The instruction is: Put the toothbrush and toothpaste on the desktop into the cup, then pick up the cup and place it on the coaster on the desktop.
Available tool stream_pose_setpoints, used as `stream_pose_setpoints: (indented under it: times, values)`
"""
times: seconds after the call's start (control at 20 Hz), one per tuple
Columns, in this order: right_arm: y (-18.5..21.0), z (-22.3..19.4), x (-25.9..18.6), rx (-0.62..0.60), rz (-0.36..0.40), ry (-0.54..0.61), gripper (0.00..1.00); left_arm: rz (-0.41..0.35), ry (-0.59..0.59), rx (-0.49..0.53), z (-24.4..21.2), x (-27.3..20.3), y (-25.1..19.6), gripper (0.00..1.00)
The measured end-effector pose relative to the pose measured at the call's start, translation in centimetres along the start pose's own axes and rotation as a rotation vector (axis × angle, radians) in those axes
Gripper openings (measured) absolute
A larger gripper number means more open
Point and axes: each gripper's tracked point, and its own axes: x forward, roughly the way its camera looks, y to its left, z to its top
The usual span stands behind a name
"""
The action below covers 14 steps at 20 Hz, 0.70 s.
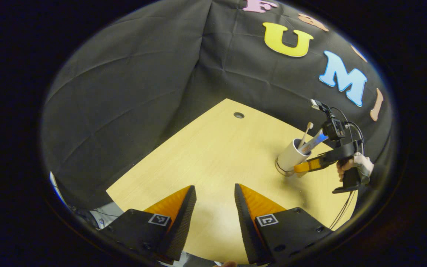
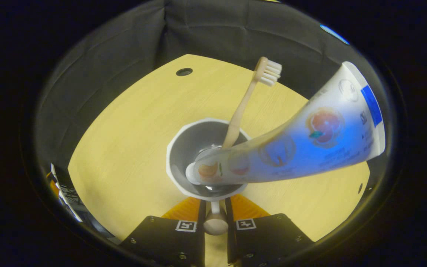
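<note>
We judge the task nearly done. The toothbrush (image 2: 242,105) and the toothpaste (image 2: 295,148) both stand in the cup (image 2: 184,148), the brush head up and the tube leaning out over the rim. From the left gripper view the cup (image 1: 290,155) appears to sit on a round coaster (image 1: 281,170) whose edge shows under its base, near the far right part of the bench (image 1: 213,155); we cannot tell whether it rests fully down or is a touch tilted.

Our right claw (image 2: 215,215) is nearly closed, with its fingers pressed on the cup's handle (image 2: 215,222), whose knob shows between them. The left view shows that same claw (image 1: 304,167) at the cup's side, held by a hand (image 1: 350,165). Our left claw (image 1: 215,207) stands wide apart and holds nothing, hovering over bare bench well away from the cup.

What is left, as we read it: letting go of the handle and drawing back.

The count: one toothbrush, one toothpaste, one cup, one coaster, two claws.
</note>
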Motion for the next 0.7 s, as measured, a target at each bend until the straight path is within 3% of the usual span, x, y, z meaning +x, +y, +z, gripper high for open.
stream_pose_setpoints:
  times: [0.45,0.7]
  values:
    - [-0.7,0.1,-0.3,-0.015,-0.031,-0.018,0.3,-0.018,0.004,0.009,-0.2,0.0,0.0,0.7]
    - [-0.2,-0.2,-2.7,0.041,-0.009,-0.055,0.35,-0.054,0.001,0.044,0.2,0.0,-1.9,0.7]
